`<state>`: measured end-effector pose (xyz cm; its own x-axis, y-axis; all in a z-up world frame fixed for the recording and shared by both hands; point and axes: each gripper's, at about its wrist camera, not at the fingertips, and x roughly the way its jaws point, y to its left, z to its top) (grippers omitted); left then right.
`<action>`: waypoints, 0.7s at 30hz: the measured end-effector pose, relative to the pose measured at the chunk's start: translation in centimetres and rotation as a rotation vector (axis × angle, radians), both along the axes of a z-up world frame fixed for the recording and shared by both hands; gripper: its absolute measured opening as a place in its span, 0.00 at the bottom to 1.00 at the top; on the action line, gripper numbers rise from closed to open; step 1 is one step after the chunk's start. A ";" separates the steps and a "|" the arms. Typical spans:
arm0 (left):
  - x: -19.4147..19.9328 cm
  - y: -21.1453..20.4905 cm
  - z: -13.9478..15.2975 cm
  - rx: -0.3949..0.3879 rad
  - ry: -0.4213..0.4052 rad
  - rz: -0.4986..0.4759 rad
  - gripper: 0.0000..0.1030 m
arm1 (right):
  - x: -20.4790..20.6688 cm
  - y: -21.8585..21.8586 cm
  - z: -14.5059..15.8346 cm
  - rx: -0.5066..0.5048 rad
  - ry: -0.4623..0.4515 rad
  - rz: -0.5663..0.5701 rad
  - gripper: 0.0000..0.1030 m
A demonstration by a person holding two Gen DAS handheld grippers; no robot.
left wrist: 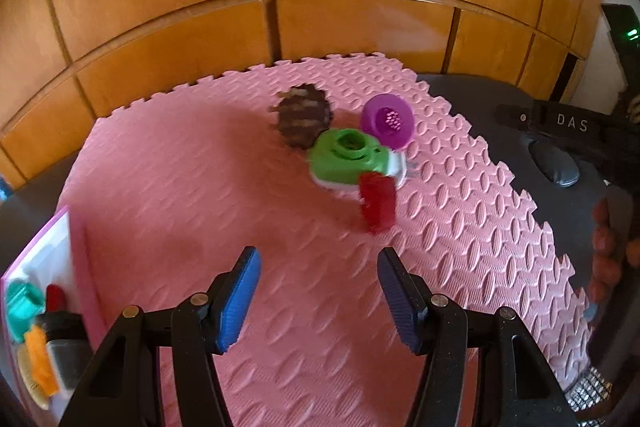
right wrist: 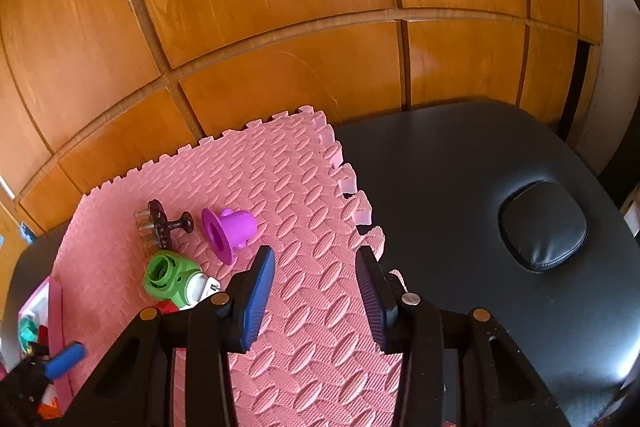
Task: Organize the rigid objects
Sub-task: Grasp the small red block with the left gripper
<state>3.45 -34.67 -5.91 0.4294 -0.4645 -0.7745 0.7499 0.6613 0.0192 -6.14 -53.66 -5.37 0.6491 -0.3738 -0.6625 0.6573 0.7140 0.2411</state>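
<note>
A pink foam mat (left wrist: 168, 187) lay before wooden cabinets. Both the left gripper (left wrist: 318, 301) and right gripper (right wrist: 314, 297) stood half-open, empty. The red block (left wrist: 377, 203) lay nearest; straddling it squarely seemed wisest, avoiding the green toy (left wrist: 346, 157) touching it.
</note>
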 end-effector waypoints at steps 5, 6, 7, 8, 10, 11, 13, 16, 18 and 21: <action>0.6 -2.3 -0.3 -0.032 0.043 -0.020 0.63 | 0.1 -0.1 -0.2 0.025 -0.003 0.006 0.41; 0.8 -2.8 -0.4 -0.035 0.044 -0.024 0.70 | 0.1 -0.1 -0.2 0.025 -0.002 0.007 0.41; 1.0 -3.2 -0.6 -0.034 0.042 -0.022 0.71 | 0.1 -0.1 -0.2 0.025 -0.001 0.009 0.41; 1.3 -3.8 -0.9 -0.029 0.044 -0.017 0.71 | 0.1 0.0 -0.2 0.026 -0.001 0.010 0.41; 1.8 -4.7 -1.4 -0.023 0.064 -0.015 0.70 | 0.2 0.0 -0.2 0.025 0.000 0.013 0.41; 2.1 -5.1 -1.8 -0.020 0.074 -0.013 0.69 | 0.3 0.0 -0.2 0.023 0.002 0.015 0.41; 2.9 -6.0 -2.8 -0.004 0.105 -0.007 0.39 | 0.4 0.0 -0.3 0.024 0.006 0.019 0.41; 3.8 -5.7 -3.6 -0.021 0.165 0.014 0.15 | 0.5 0.1 -0.4 0.014 0.014 0.022 0.41; 3.7 -4.8 -3.6 -0.030 0.163 0.021 0.15 | 0.5 0.1 -0.4 0.014 0.015 0.026 0.41; 3.1 -2.9 -3.6 -0.034 0.153 0.036 0.15 | 0.7 0.2 -0.5 0.008 0.020 0.037 0.41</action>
